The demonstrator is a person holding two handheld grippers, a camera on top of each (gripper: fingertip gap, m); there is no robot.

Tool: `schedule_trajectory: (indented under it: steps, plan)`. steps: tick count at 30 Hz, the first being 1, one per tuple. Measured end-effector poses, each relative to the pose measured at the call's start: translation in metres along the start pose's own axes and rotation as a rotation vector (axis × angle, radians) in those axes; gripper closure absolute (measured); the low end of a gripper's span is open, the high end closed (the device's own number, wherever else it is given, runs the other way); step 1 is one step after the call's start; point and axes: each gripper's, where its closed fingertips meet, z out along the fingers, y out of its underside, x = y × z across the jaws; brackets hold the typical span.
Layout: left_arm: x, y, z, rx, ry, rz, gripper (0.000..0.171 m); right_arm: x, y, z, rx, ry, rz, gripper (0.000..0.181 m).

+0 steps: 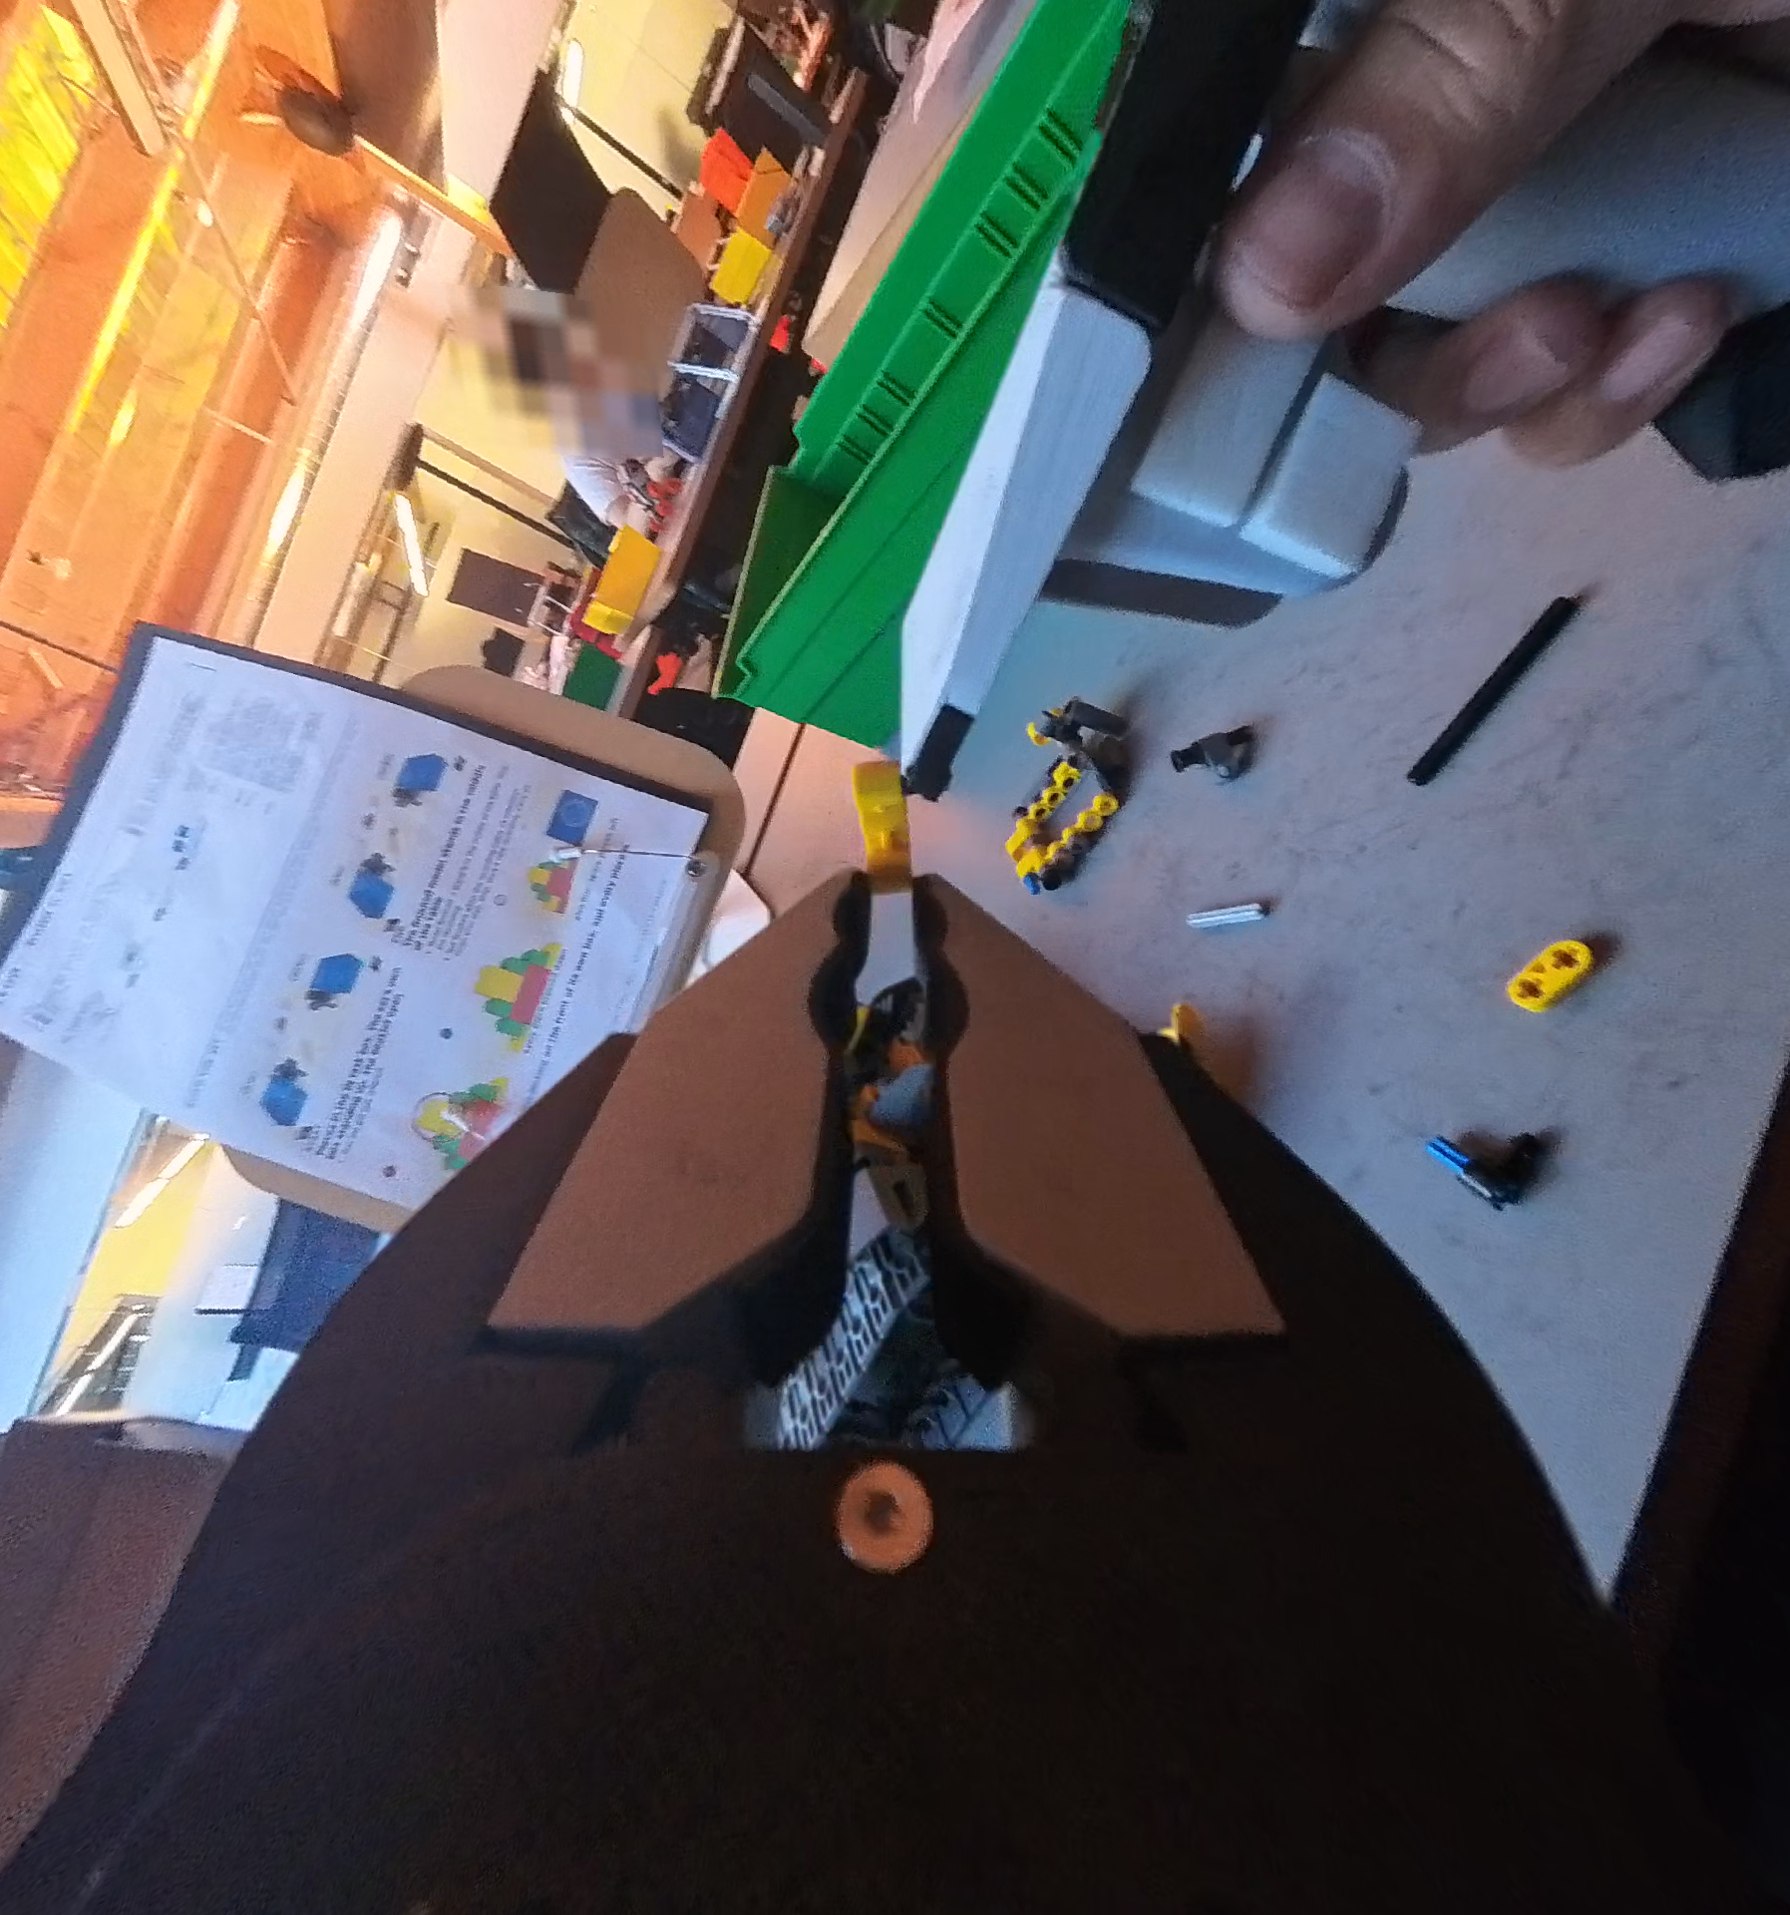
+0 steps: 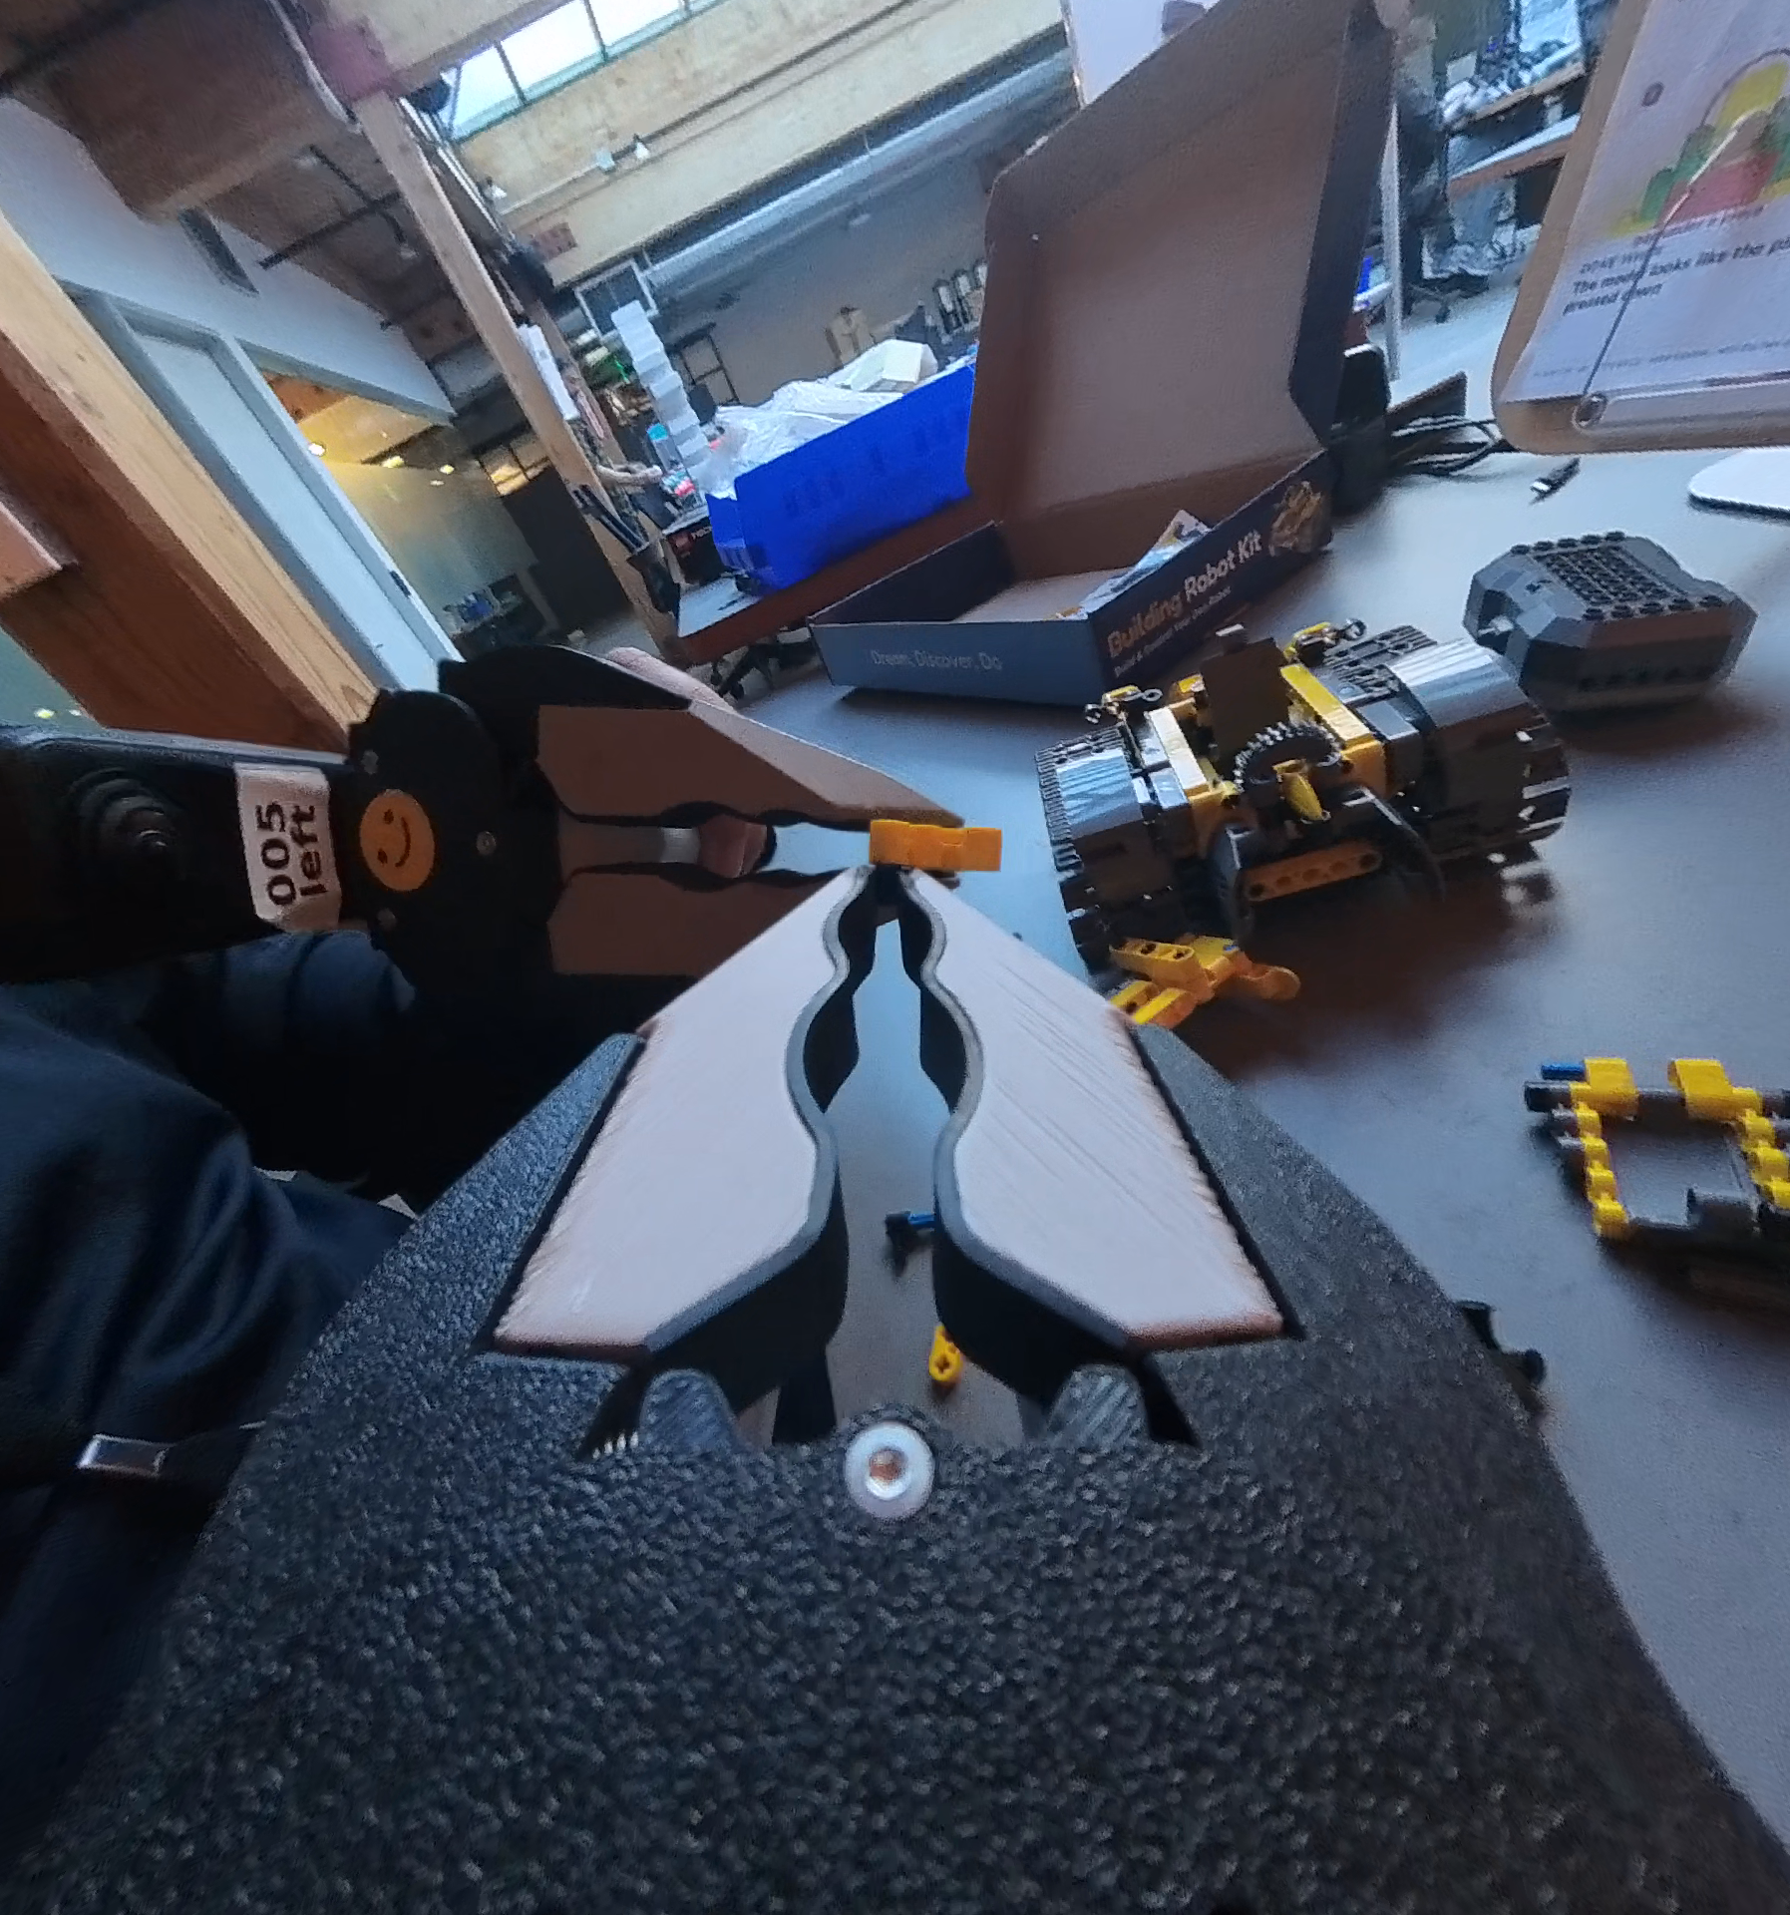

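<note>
My left gripper (image 1: 885,883) is shut on a small yellow connector piece (image 1: 882,819) and holds it above the table. It comes in from the left of the right wrist view (image 2: 916,852), with the yellow piece (image 2: 937,845) sticking out of its tips. My right gripper (image 2: 882,881) sits just under that piece, its tips closed on a small black piece (image 2: 885,893) against the piece's underside. In the left wrist view the right gripper (image 1: 927,772) reaches in from the upper right, held by a hand (image 1: 1388,207).
A yellow and grey tracked model (image 2: 1305,788), a dark grey block (image 2: 1605,611) and an open cardboard box (image 2: 1077,622) stand beyond. A yellow-grey frame (image 2: 1688,1171) and loose parts lie on the table: a black axle (image 1: 1491,689), a yellow beam (image 1: 1559,972), a blue-black pin (image 1: 1486,1166). An instruction sheet (image 1: 352,912) and a green bin (image 1: 921,415) stand behind. The grippers are tip to tip, or close to it.
</note>
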Motion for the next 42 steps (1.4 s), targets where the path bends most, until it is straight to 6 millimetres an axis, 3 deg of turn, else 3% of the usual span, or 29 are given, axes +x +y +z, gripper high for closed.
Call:
schedule_trajectory:
  steps: [2,4,7,10,11,13,15,19,23,31,34,36,39,42]
  plan:
    - [0.008,0.005,0.003,-0.026,0.083,-0.066,0.166,0.005,0.005,0.0,-0.034,0.031,-0.022,0.18]
    - [0.018,0.009,0.004,-0.028,0.226,-0.24,0.166,0.008,0.008,-0.001,-0.084,0.068,-0.118,0.179]
    - [0.034,0.008,0.0,-0.009,0.492,-0.548,0.166,0.003,0.006,-0.007,-0.152,0.096,-0.376,0.175]
    - [0.051,-0.006,-0.014,0.036,0.749,-0.758,0.166,0.001,0.008,-0.016,-0.235,0.16,-0.671,0.17]
    - [0.053,-0.009,-0.016,0.044,0.796,-0.803,0.166,-0.008,0.01,-0.018,-0.253,0.136,-0.769,0.17]
    - [0.055,-0.014,-0.021,0.071,0.859,-0.851,0.166,-0.021,0.02,-0.02,-0.317,0.102,-0.952,0.176]
    - [0.06,-0.019,-0.028,0.087,0.946,-0.879,0.166,-0.021,0.023,-0.023,-0.367,0.135,-1.066,0.176]
    - [0.067,-0.029,-0.037,0.111,1.059,-0.93,0.166,-0.038,0.027,-0.023,-0.357,0.045,-1.048,0.169]
    - [0.068,-0.032,-0.041,0.128,1.096,-0.951,0.166,-0.036,0.029,-0.025,-0.373,0.067,-1.125,0.167]
    - [0.074,-0.038,-0.045,0.131,1.144,-0.95,0.166,-0.038,0.038,-0.023,-0.39,0.033,-1.139,0.176]
    - [0.066,-0.039,-0.039,0.161,1.089,-0.971,0.166,-0.028,0.029,-0.023,-0.373,0.087,-1.056,0.18]
    - [0.06,-0.03,-0.029,0.14,0.981,-0.91,0.167,-0.016,0.013,-0.023,-0.303,0.147,-0.932,0.18]
    - [0.049,-0.014,-0.012,0.089,0.744,-0.74,0.143,0.009,0.003,-0.024,-0.235,0.185,-0.596,0.18]
    - [0.035,-0.002,0.003,0.045,0.476,-0.513,0.124,0.017,-0.006,-0.023,-0.116,0.118,-0.225,0.18]
